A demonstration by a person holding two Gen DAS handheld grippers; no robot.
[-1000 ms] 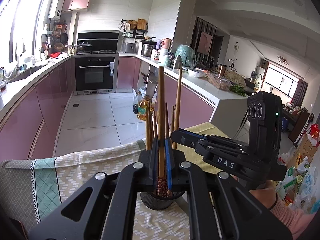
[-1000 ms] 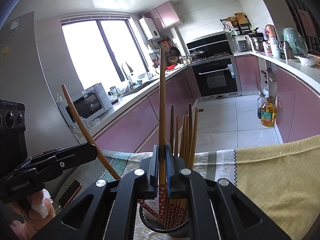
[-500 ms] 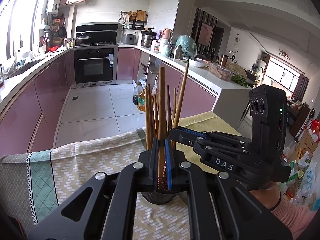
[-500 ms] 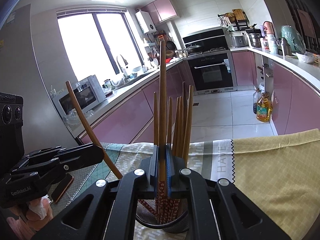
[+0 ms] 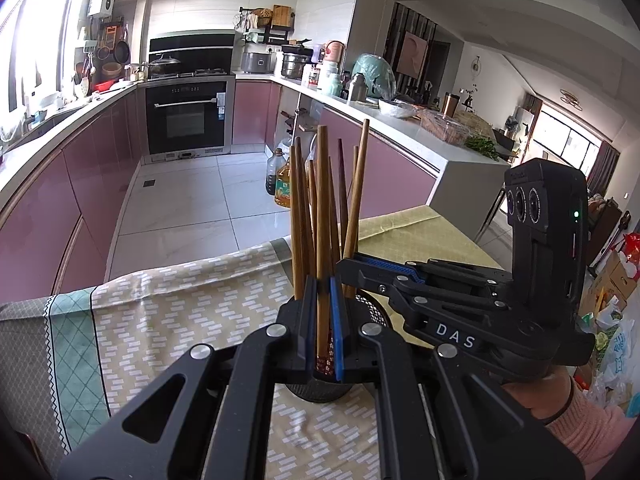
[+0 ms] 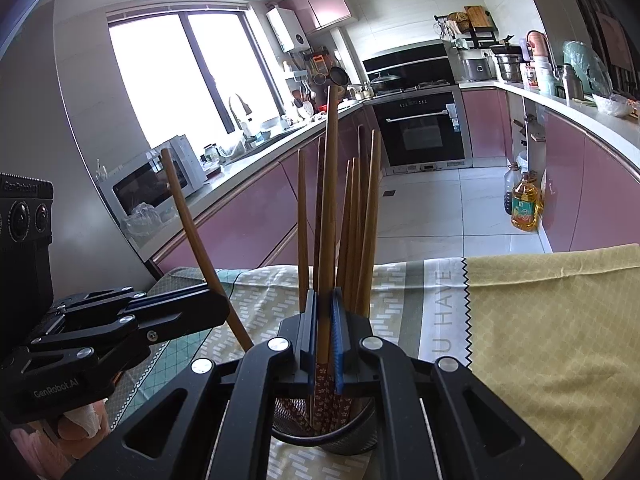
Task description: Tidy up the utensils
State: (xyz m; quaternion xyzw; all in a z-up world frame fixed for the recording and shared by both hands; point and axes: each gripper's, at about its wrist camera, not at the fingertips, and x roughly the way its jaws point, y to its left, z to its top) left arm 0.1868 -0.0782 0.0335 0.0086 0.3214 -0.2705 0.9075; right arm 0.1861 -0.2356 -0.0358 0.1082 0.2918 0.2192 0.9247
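A black mesh utensil holder [image 6: 344, 432] stands on the table and holds several wooden chopsticks [image 6: 356, 216]; it also shows in the left wrist view [image 5: 320, 390]. My left gripper [image 5: 323, 320] is shut on one upright chopstick [image 5: 322, 216] whose patterned lower end is down at the holder. My right gripper [image 6: 323, 336] is shut on another upright chopstick [image 6: 330, 184] with its patterned end inside the holder. Each gripper shows in the other's view, the right [image 5: 400, 276] and the left [image 6: 180, 312], close on either side of the holder.
Patterned and yellow cloths [image 6: 540, 312] cover the table, whose far edge lies just behind the holder. Beyond it are pink kitchen cabinets [image 5: 72, 184], an oven [image 5: 186, 120] and oil bottles [image 6: 524, 204] on the tiled floor.
Both grippers have moved down with their chopsticks, whose lower ends now sit deeper at the holder. The two grippers have stayed shut.
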